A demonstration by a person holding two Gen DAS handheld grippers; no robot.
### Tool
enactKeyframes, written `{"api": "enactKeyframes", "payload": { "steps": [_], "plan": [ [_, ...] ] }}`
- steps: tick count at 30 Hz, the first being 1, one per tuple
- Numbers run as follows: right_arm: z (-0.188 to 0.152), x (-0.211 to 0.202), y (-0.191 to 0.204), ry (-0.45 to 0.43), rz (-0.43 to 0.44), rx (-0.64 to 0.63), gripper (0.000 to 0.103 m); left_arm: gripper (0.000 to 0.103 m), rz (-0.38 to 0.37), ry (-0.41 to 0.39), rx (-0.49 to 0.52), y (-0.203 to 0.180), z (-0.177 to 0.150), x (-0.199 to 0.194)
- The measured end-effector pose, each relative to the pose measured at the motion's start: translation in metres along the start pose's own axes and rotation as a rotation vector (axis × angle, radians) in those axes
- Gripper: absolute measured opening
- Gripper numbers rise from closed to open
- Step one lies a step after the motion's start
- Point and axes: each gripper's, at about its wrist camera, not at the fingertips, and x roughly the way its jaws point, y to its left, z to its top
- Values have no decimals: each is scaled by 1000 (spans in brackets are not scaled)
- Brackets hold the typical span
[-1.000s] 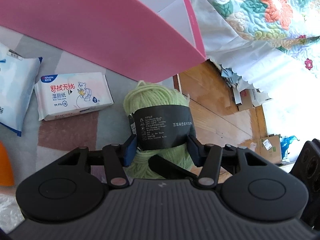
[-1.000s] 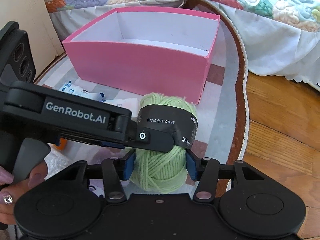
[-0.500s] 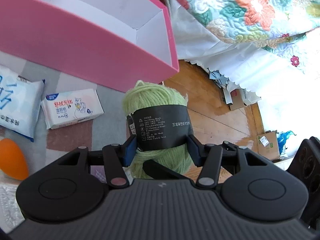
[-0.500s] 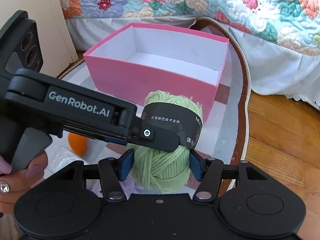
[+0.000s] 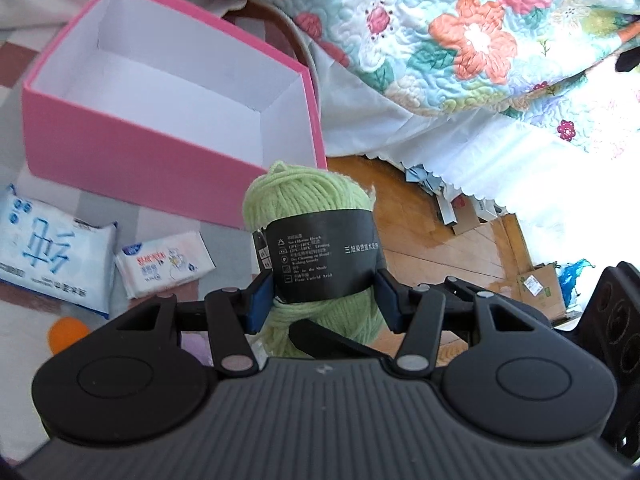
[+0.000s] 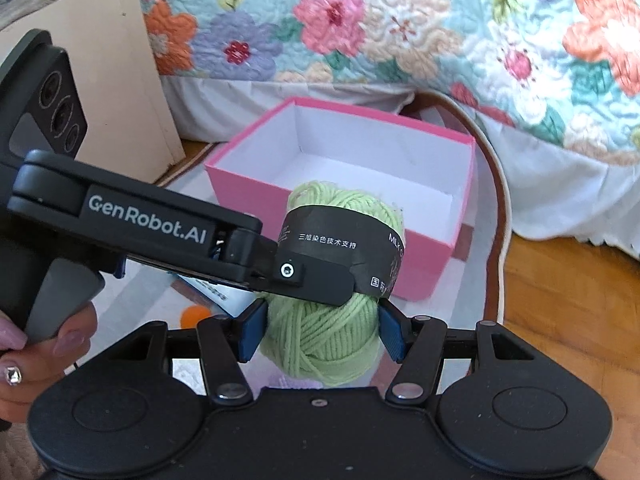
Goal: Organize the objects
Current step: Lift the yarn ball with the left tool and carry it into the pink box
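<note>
A light-green yarn ball [image 5: 308,196] with a black paper band hangs in the air, held from two sides. My left gripper [image 5: 324,304] is shut on its banded middle. In the right wrist view that left gripper's finger [image 6: 304,276] crosses the yarn ball [image 6: 344,204] from the left. My right gripper [image 6: 320,332] has its blue pads against the lower sides of the ball. Just beyond the yarn an open pink box [image 5: 132,148], white and bare inside, stands on the rug; the right wrist view shows the pink box [image 6: 420,256] too.
On the rug left of the box lie a small wipes pack [image 5: 164,264], a larger blue-and-white pack [image 5: 44,256] and an orange object [image 5: 66,334]. A flowered quilt [image 5: 460,40] hangs over the bed behind. Wooden floor [image 5: 440,240] lies to the right. A person's hand [image 6: 40,360] holds the left gripper's handle.
Both grippers have risen with the yarn ball, so the box's white inside now shows from above. The right jaws stand slightly wider than a second ago.
</note>
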Motion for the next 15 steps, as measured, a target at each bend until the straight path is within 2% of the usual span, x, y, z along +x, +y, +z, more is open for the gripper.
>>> {"api": "enactKeyframes", "payload": {
  "steps": [7, 15],
  "plan": [
    [17, 0, 5, -31, 23, -26, 67, 53, 42, -28, 14, -9, 17, -13],
    [31, 4, 4, -55, 59, -36, 65, 53, 68, -67, 15, -7, 24, -23]
  ]
}}
